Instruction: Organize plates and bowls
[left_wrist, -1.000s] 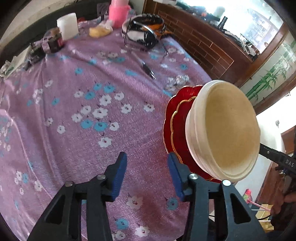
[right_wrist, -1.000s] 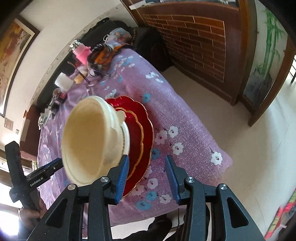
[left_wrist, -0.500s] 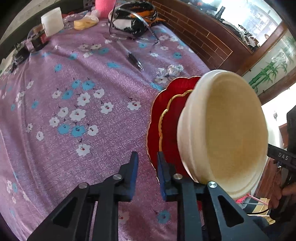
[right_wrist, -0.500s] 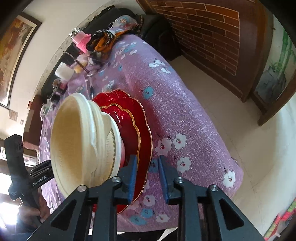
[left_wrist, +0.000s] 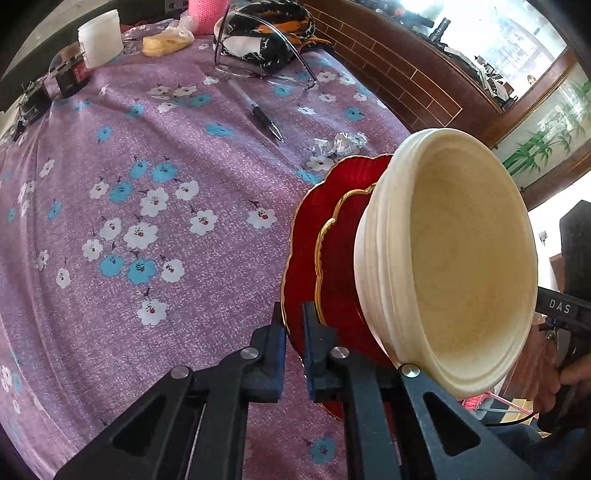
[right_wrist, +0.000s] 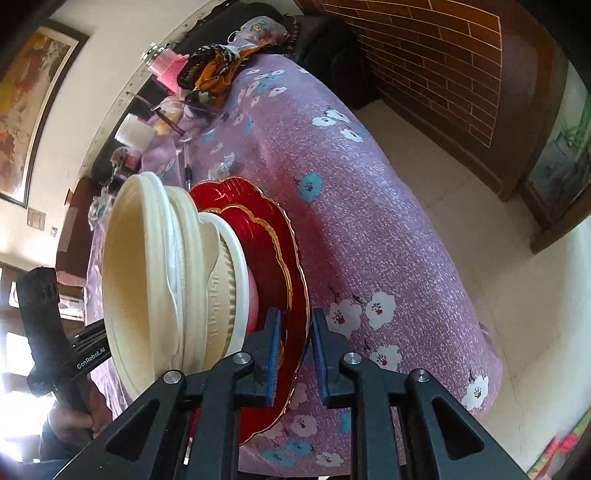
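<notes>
Since a second ago both of my grippers have dropped toward the stack and drawn their jaws in from wide open onto the rim of the large red plate (left_wrist: 301, 258). My left gripper (left_wrist: 293, 325) is now clamped tight on that rim at the stack's near-left edge. My right gripper (right_wrist: 293, 332) straddles the opposite rim and is closing at this moment, with the plate edge between its pads; I cannot tell whether both pads press on it yet. On the big plate sits a smaller red plate (left_wrist: 341, 266) with a gold edge, and on that the cream bowls (left_wrist: 443, 266), nested, the whole pile resting near the corner of the table (left_wrist: 147, 184) under its purple flowered cloth. I judge this load heavy and brittle, the glazed plate slick, and the bowls light and free to slide. A hold on two opposite rims suits it, provided I keep the plate level throughout.
</notes>
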